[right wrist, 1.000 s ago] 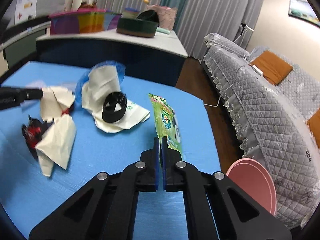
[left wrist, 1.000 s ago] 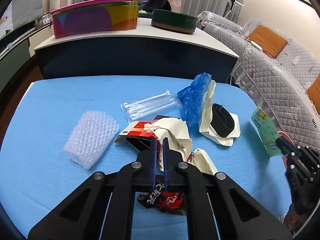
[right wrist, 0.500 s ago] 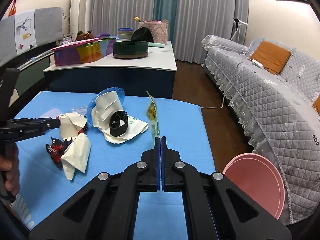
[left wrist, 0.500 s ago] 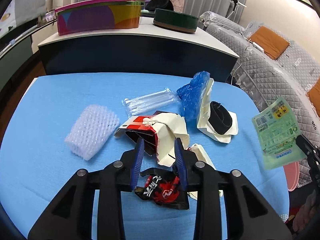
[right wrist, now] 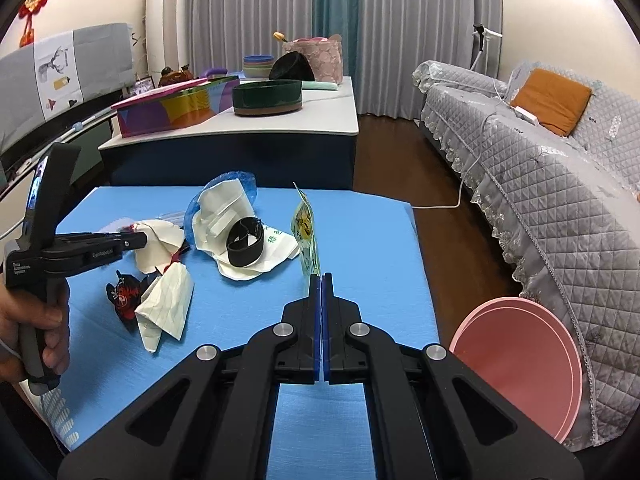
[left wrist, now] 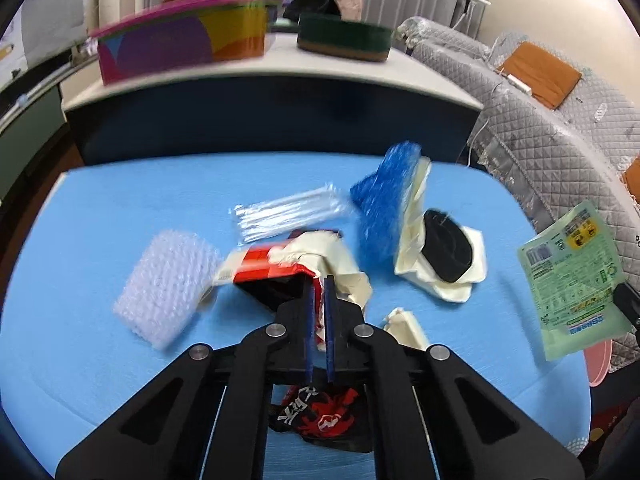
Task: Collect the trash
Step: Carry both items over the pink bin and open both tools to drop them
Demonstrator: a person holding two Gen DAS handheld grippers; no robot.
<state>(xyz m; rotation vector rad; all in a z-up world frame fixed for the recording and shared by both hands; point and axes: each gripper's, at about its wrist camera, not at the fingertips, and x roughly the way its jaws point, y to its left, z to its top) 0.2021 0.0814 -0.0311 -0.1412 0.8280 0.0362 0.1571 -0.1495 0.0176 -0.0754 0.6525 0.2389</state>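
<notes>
Trash lies scattered on a blue table [left wrist: 120, 200]. My left gripper [left wrist: 318, 282] is shut on a crumpled red and cream wrapper [left wrist: 280, 264], which also shows as a wrapper [right wrist: 158, 236] in the right wrist view, pinched at the left gripper [right wrist: 145, 239]. My right gripper [right wrist: 321, 278] is shut on a green snack packet [right wrist: 306, 232], held upright above the table's right side; the packet [left wrist: 572, 276] faces the left wrist camera. A black and red wrapper [left wrist: 320, 416] lies under the left gripper's arms.
Bubble wrap [left wrist: 168, 284], a clear plastic sleeve [left wrist: 288, 212], a blue bag [left wrist: 384, 208] and a cream paper bag with a black band [left wrist: 444, 248] lie on the table. A pink bin [right wrist: 520, 360] stands right of it, by a grey sofa [right wrist: 540, 184]. A counter [right wrist: 280, 120] stands behind.
My left gripper's jaws opened over the red and cream wrapper, then closed on it. My right gripper rose with the green packet and turned toward the room.
</notes>
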